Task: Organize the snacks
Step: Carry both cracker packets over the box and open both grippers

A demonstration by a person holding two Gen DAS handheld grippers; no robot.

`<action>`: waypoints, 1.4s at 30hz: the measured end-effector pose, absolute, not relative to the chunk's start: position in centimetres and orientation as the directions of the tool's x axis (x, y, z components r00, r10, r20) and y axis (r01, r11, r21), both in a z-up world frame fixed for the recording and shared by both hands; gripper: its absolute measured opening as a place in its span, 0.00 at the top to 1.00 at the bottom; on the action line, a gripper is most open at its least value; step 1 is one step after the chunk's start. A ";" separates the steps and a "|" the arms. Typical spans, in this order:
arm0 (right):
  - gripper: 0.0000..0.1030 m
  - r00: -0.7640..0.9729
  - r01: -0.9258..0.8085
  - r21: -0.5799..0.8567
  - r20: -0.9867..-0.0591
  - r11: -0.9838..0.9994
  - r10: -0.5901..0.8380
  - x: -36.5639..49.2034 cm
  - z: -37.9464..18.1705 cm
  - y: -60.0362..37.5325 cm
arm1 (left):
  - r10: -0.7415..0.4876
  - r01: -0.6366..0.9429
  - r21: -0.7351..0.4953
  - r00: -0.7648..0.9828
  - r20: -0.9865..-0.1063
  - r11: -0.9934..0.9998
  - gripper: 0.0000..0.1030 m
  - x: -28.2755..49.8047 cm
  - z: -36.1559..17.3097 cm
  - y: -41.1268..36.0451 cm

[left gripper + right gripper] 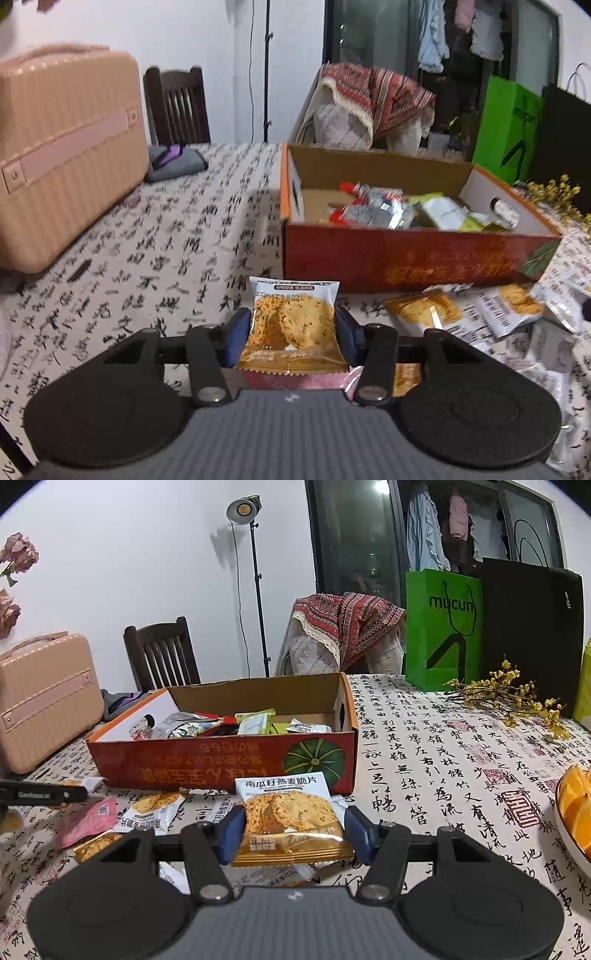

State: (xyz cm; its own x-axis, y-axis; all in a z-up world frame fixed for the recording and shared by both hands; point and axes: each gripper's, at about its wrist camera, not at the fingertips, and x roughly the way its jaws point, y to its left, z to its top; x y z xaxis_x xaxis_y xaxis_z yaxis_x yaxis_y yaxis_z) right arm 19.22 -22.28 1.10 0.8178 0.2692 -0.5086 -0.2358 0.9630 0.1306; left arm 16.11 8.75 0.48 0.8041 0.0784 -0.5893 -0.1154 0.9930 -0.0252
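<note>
Left gripper [293, 334] pinches a cracker packet [293, 325], date print blurred. Right gripper [295, 829] pinches a packet [290, 814] labelled 南瓜籽燕麦脆片. Green bag [443, 627] reads "mucun".

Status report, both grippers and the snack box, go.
Left gripper shut on cracker packet. Right gripper shut on second cracker packet. Snack box open ahead, part-filled. Loose packets on table; path clear.
</note>
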 end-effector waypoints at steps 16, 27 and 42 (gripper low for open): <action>0.44 0.873 -0.259 0.090 -0.404 0.962 0.273 21.3 6.0 -20.6 | 0.051 -0.066 -0.017 0.883 -0.467 0.998 0.51 17.2 6.3 6.0; 0.44 0.892 -0.265 0.045 -0.369 0.963 0.262 26.6 8.8 -18.0 | 0.050 -0.083 -0.052 0.887 -0.458 0.995 0.51 22.3 8.0 4.7; 0.44 0.885 -0.273 0.072 -0.372 0.959 0.280 32.6 4.1 -17.7 | 0.143 -0.175 -0.038 0.899 -0.415 0.984 0.51 26.7 4.4 4.6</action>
